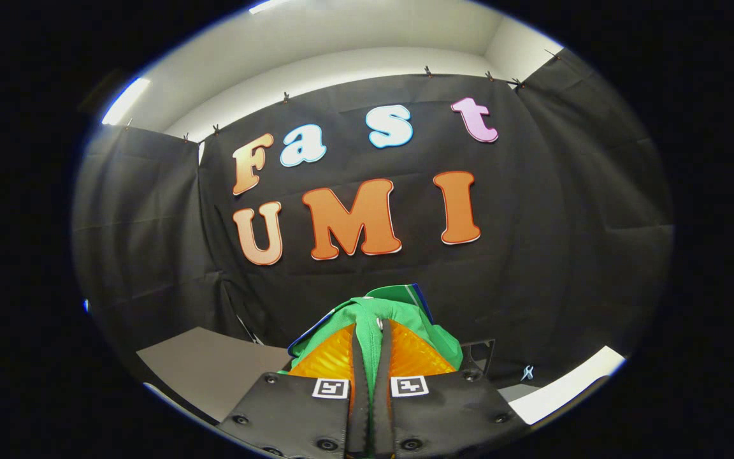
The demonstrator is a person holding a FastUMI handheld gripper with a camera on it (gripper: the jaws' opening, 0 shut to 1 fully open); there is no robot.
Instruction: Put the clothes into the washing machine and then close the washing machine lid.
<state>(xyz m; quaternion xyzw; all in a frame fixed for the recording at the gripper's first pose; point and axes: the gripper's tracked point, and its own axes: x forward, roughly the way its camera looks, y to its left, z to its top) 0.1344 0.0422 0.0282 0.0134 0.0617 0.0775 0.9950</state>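
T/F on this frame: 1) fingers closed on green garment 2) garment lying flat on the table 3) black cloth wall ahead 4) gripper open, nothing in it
1) True: the gripper has both fingers pressed together on the green garment, cloth pinched between them.
2) False: the garment is bunched up around the fingers, held up in front of the wall.
3) True: the black cloth wall hangs beyond the fingers.
4) False: the fingers are shut on the garment.

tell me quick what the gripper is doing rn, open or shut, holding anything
Gripper: shut on the green garment, which is pinched between both fingers and bunches up over their tips, lifted in front of the booth wall.
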